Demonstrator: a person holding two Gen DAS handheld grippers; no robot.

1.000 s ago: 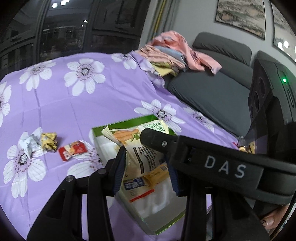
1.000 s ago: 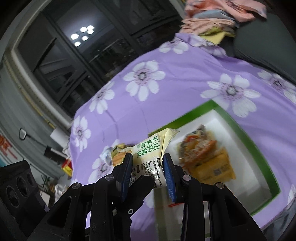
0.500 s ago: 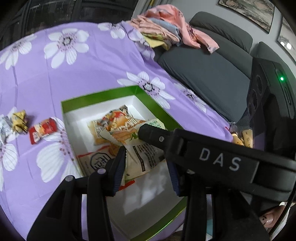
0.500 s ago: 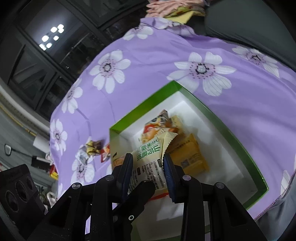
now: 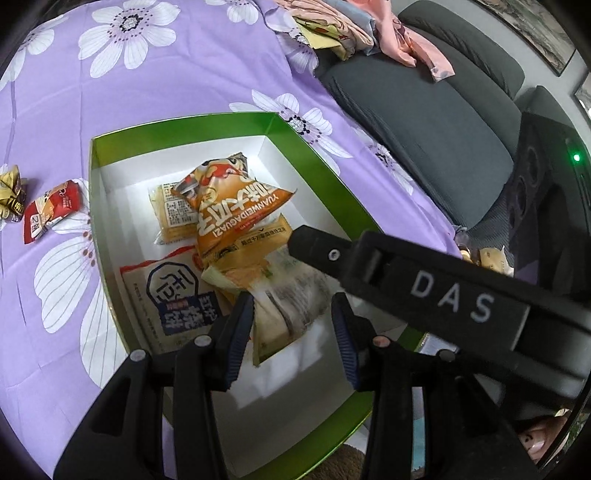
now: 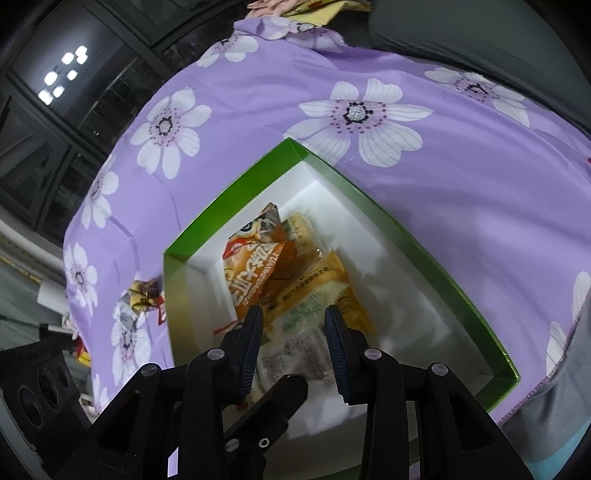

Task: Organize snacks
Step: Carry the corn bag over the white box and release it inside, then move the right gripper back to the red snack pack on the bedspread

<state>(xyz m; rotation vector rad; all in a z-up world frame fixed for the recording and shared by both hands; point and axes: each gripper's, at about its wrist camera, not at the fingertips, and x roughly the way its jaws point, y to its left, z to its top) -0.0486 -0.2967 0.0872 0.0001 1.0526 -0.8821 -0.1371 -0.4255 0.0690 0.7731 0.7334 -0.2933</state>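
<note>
A pale green-and-white snack packet (image 5: 291, 310) hangs low inside the green-rimmed white box (image 5: 325, 173), over the snacks lying in it. My left gripper (image 5: 293, 332) has the packet's near end between its blue pads. Its jaws are opening: the left pad touches the packet and a gap shows at the right pad. In the right wrist view my right gripper (image 6: 291, 314) is shut on the same packet (image 6: 295, 343) above the box (image 6: 229, 206). One right finger (image 5: 406, 280) crosses the left wrist view, and one left finger (image 6: 273, 402) shows under the packet in the right wrist view.
In the box lie an orange seed packet (image 5: 236, 218), a yellow packet (image 5: 173, 214) and a white packet with blue print (image 5: 173, 295). A red packet (image 5: 51, 210) and a gold wrapper (image 5: 11, 192) lie on the purple flowered cloth (image 5: 147, 74). A grey sofa (image 5: 424, 110) with clothes (image 5: 369, 29) stands beyond.
Both grippers have tipped downward and sunk with the packet, from above the box's near edge to low inside it. The left pads have loosened slightly.
</note>
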